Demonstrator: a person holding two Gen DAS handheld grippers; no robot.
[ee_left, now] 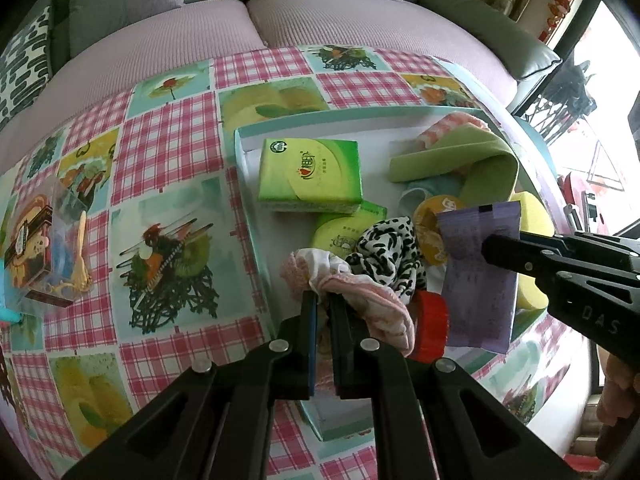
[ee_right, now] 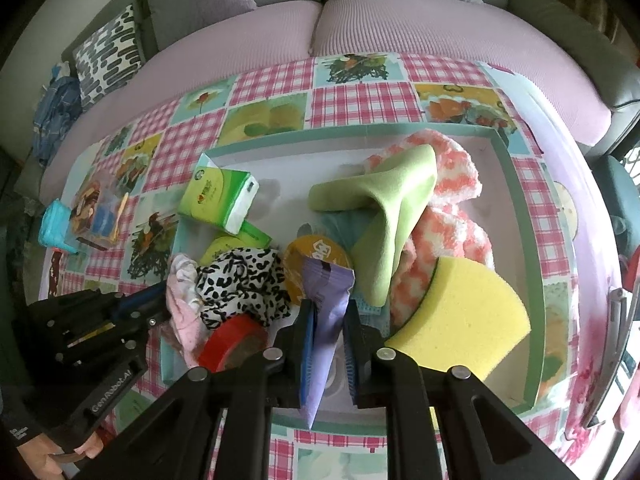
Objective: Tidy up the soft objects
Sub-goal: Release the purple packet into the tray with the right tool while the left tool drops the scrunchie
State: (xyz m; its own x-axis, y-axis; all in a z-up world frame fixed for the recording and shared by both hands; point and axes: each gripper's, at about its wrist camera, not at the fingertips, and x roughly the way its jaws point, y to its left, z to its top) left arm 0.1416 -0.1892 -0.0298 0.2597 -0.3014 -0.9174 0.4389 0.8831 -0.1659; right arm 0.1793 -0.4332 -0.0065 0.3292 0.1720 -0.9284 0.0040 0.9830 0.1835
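Observation:
A shallow teal-rimmed tray (ee_left: 240, 168) (ee_right: 520, 184) on the checked tablecloth holds soft things. My left gripper (ee_left: 323, 300) is shut on a pink cloth (ee_left: 360, 296) at the tray's near left; the pink cloth also shows in the right wrist view (ee_right: 182, 304). My right gripper (ee_right: 328, 308) is shut on a purple packet (ee_right: 326, 320) and holds it upright over the tray; the packet (ee_left: 478, 276) and the right gripper (ee_left: 486, 246) also show in the left wrist view. A leopard-print cloth (ee_left: 390, 254) (ee_right: 244, 284) lies between them.
The tray also holds a green tissue pack (ee_left: 310, 176) (ee_right: 218, 196), a green cloth (ee_right: 384, 216), a pink-white fluffy cloth (ee_right: 452, 184), a yellow sponge (ee_right: 464, 316), a red tape roll (ee_right: 232, 340) and an orange disc (ee_right: 316, 256). A clear box (ee_left: 40, 248) sits at table left. A sofa (ee_left: 200, 32) stands behind.

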